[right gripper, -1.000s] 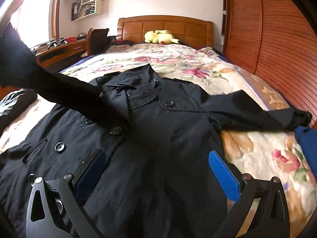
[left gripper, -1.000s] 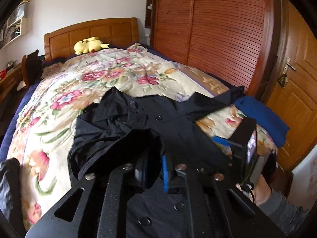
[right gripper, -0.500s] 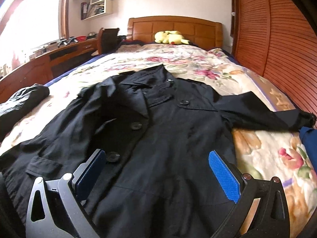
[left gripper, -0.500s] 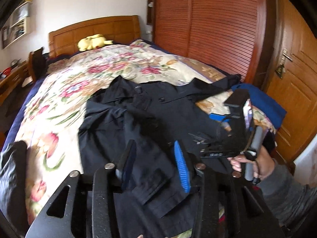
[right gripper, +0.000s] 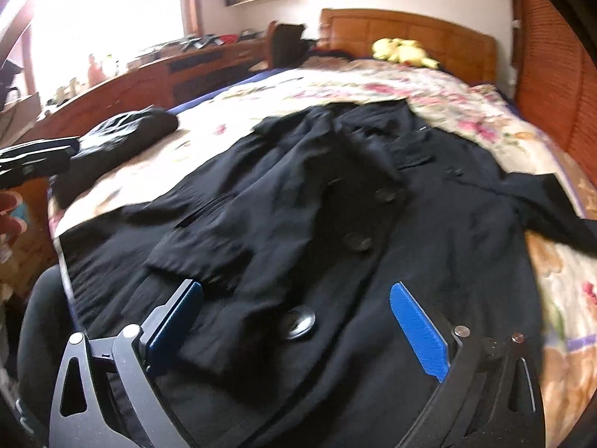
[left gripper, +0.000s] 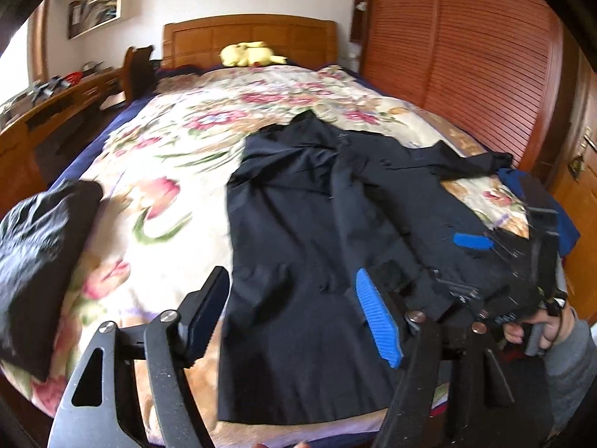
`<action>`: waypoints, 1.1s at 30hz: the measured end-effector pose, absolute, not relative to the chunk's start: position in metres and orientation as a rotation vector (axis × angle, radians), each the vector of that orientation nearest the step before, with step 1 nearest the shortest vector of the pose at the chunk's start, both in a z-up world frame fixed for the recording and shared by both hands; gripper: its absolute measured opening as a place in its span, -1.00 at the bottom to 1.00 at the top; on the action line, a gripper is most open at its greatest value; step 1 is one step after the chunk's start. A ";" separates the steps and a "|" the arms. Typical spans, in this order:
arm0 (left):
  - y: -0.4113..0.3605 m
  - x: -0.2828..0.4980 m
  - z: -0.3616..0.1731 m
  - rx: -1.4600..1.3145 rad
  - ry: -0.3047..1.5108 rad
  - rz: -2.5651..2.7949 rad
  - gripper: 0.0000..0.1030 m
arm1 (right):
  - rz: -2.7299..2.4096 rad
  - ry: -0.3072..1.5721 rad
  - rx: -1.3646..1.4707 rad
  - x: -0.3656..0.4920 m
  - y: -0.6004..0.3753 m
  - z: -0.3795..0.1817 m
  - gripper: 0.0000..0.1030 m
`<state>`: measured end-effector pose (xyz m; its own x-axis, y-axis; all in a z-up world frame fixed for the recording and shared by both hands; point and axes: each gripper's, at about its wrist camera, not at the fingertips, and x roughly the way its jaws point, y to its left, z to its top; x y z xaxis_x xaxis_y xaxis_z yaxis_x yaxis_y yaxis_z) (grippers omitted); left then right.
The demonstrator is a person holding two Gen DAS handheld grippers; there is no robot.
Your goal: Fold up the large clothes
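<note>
A large black button-front coat (left gripper: pixel 317 224) lies spread on the floral bedspread (left gripper: pixel 168 171), collar toward the headboard. Its left sleeve (right gripper: pixel 224 231) lies folded across the front; the other sleeve (right gripper: pixel 552 205) stretches out to the right. My left gripper (left gripper: pixel 291 317) hovers over the coat's lower left edge, its jaws opening with nothing gripped. My right gripper (right gripper: pixel 296 328) hangs over the coat's lower front near a big button (right gripper: pixel 298 323). Its jaws are wide and just starting to close, pressing on nothing. The left wrist view shows one of its blue pads (left gripper: pixel 472 242) and the hand (left gripper: pixel 541 328) holding it.
A black clothing bundle (left gripper: pixel 41 254) lies at the bed's left edge and a blue garment (left gripper: pixel 559 216) at its right corner. A yellow plush toy (left gripper: pixel 246 54) rests by the headboard. A wooden desk (left gripper: pixel 56 100) runs along the left, slatted wardrobe doors (left gripper: pixel 466 56) along the right.
My left gripper let go of the sleeve, which now lies folded across the coat's front. It drew back to the lower left with its jaws widening. The right gripper's view swung left.
</note>
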<state>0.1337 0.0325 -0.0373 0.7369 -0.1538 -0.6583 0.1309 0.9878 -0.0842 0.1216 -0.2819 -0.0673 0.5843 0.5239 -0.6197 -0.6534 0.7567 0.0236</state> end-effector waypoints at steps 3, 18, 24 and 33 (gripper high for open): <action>0.042 0.131 -0.046 -0.065 0.728 -0.136 0.46 | 0.725 0.656 -0.233 0.111 -0.282 -0.066 0.75; 0.038 0.126 -0.063 -0.052 0.735 -0.121 0.46 | 0.789 0.684 -0.320 0.114 -0.271 -0.075 -0.82; 0.028 0.128 -0.065 -0.053 0.745 -0.134 0.46 | 0.725 0.589 -0.198 0.125 -0.325 -0.039 -0.91; 0.014 0.129 -0.065 -0.042 0.745 -0.158 0.46 | 0.410 0.476 -0.092 0.142 -0.430 -0.007 -0.91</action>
